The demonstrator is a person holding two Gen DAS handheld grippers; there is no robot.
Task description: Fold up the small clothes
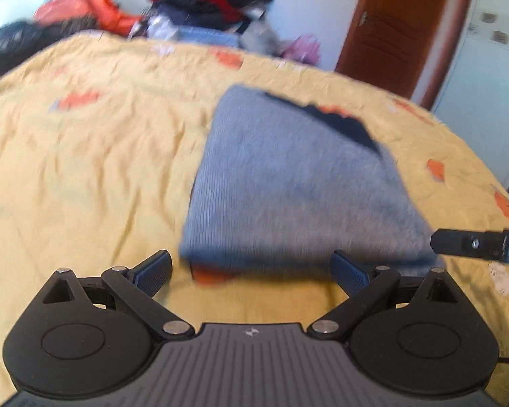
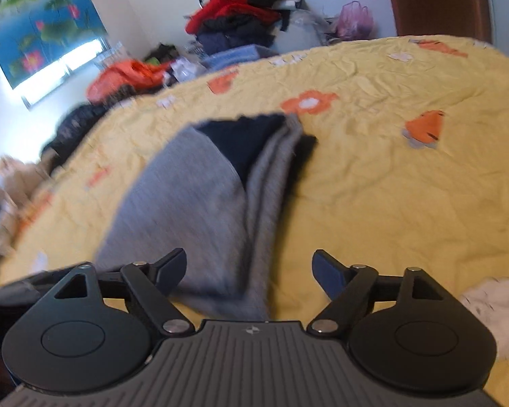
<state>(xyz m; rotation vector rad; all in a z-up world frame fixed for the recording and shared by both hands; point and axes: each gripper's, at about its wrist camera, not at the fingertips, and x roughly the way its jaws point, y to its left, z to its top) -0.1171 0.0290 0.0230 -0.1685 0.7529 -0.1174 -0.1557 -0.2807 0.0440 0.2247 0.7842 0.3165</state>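
Left tongs (image 1: 252,271): black hinged arms with ribbed dark-blue pads (image 1: 156,268), standing well apart and empty, just short of the near edge of the garment. Right tongs (image 2: 249,271): same build, pads (image 2: 325,273) spread wide, not pressing on anything; the near corner of the garment lies between them, closer to the left pad.

Folded grey ribbed-knit garment with dark navy trim (image 1: 288,183): lies on the bed, roughly rectangular, its soft layered edges stacked along the right side in the right wrist view (image 2: 200,203); the navy part shows at the far end. Motion blur softens the knit detail.

Crumpled yellow cotton bedsheet with orange flower and animal prints (image 1: 85,156): wrinkled all over and covering the bed. A small white fuzzy item (image 2: 495,305) rests on it beside the right tongs; its kind cannot be told.

Far side: a loose heap of red, black, orange and blue clothes (image 2: 241,17), a brown wooden door (image 1: 397,23) and a lotus-pond poster (image 2: 40,23) on the white wall.
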